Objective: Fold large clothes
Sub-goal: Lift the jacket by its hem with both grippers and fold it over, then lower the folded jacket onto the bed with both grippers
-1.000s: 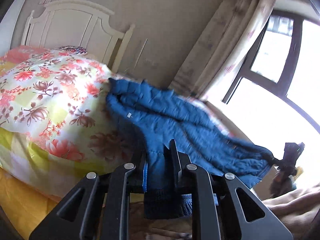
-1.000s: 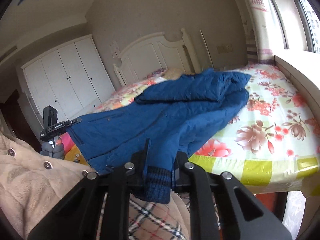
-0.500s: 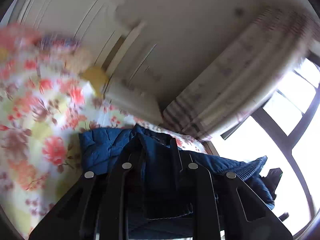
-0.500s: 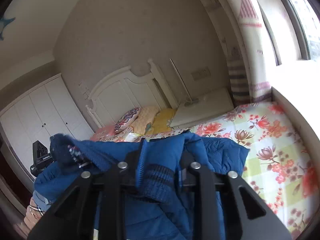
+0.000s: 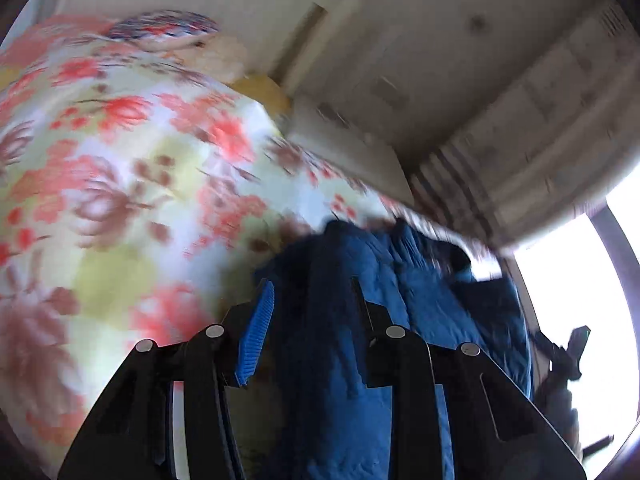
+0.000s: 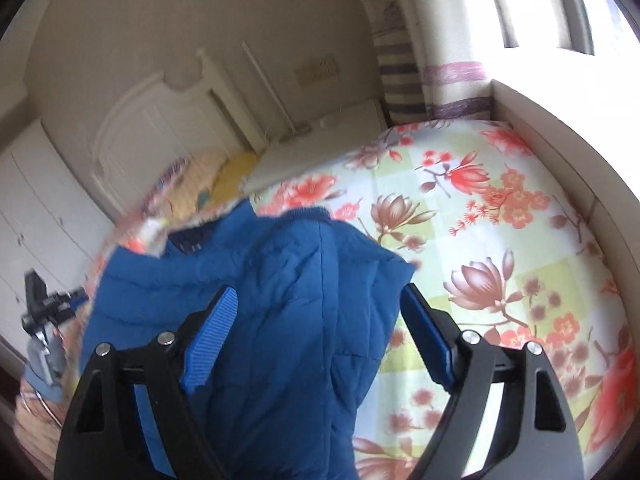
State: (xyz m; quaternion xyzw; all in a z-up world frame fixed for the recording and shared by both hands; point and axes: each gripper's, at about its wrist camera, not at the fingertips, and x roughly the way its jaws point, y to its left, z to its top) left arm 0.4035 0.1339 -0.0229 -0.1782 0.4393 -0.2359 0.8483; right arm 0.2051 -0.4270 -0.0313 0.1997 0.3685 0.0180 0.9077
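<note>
Blue padded jacket lying on the floral bedspread, its folded edge carried toward the headboard. The right gripper is opening, pads well clear of the cloth between them; the left gripper is also opening, but fabric fills its narrower gap – pad contact cannot be told. Risk: uneven release – cloth snagging on the left fingers could drag the fold askew.

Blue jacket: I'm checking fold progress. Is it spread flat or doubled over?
Doubled over: the blue jacket lies bunched in layers on the floral bedspread.
</note>
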